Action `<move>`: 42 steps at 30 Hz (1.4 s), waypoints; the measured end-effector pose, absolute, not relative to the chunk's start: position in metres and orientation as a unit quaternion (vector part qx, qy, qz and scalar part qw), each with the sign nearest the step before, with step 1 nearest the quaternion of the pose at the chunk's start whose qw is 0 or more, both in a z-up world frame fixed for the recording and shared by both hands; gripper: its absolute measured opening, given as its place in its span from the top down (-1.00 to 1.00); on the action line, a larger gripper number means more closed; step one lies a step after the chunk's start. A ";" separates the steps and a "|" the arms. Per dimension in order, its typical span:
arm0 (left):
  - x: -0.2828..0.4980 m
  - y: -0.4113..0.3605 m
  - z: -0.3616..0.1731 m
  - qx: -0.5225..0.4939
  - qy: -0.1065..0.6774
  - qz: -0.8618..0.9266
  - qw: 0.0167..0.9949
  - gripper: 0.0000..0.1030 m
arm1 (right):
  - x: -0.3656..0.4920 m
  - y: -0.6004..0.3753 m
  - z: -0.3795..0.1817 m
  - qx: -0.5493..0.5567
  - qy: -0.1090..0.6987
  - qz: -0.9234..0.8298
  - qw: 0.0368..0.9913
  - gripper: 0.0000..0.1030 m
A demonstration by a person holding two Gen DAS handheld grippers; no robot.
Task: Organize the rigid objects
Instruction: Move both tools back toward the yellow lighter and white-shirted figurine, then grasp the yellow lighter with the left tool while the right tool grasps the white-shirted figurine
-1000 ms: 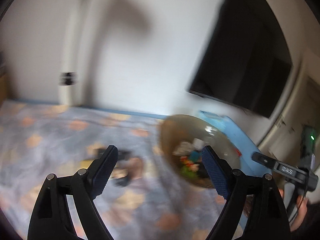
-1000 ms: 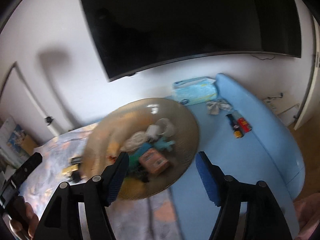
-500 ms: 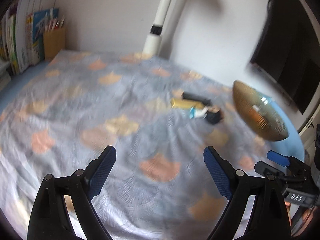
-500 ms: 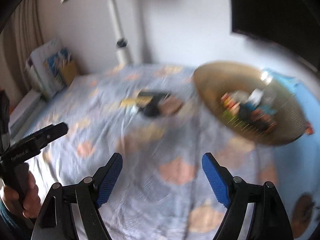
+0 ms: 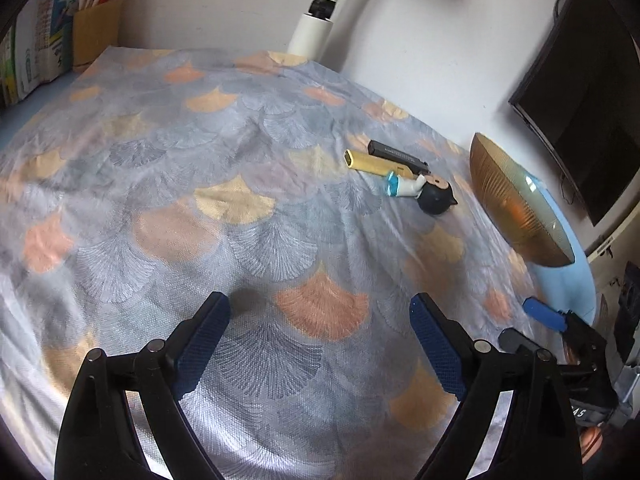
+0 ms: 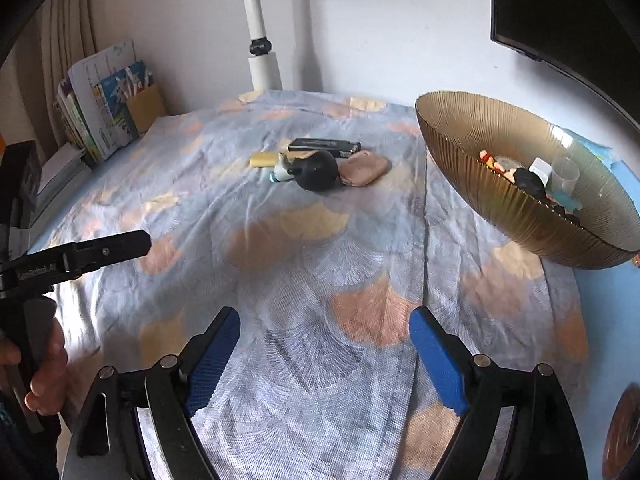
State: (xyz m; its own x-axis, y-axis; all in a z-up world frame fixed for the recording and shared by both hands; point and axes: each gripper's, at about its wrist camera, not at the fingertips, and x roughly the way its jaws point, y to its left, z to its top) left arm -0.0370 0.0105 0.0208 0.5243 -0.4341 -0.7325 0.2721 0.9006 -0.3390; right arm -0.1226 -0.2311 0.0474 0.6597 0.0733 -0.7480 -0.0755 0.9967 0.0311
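Both grippers hang over a cloth-covered surface [image 6: 320, 264] patterned with grey and orange fans, and neither has anything between its blue pads. The left gripper [image 5: 320, 354] stands wide apart and empty; the right gripper [image 6: 325, 354] has its jaws opening, with only bare cloth in the gap. The things to be tidied lie in a small cluster well ahead of both: a yellow bar [image 5: 374, 163], a black bar [image 5: 398, 155] just behind it, a small figurine [image 5: 424, 194] with a round dark head, and a tan pouch [image 6: 363, 170] touching the figurine on the far side, which shows only in the right wrist view. From the left gripper the cluster lies ahead and to the right; from the right gripper it lies ahead and slightly to the left, so it sits between the two lines of approach, with neither hand clearly closer. The two bars lie roughly side by side, their long axes running across the right gripper's view and slanting away in the left one. The ribbed amber bowl [image 6: 516, 184], already holding several small items, stands to the right of the cluster, nearer the right gripper. A likely next move is a reach forward to one bar, with the pads closing across its short width, not along its length.
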 end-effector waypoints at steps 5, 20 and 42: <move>-0.042 -0.001 0.060 -0.009 0.409 -0.252 0.877 -0.76 | -0.123 -0.232 0.058 -0.006 0.430 0.054 0.901 -0.66; 0.076 -0.078 0.044 0.156 0.415 -0.322 0.836 -0.45 | 0.000 -0.227 0.062 0.072 0.460 0.087 0.881 -0.28; 0.071 -0.123 0.034 0.195 0.397 -0.436 0.784 -0.56 | -0.018 -0.251 0.052 0.035 0.450 0.062 0.890 0.15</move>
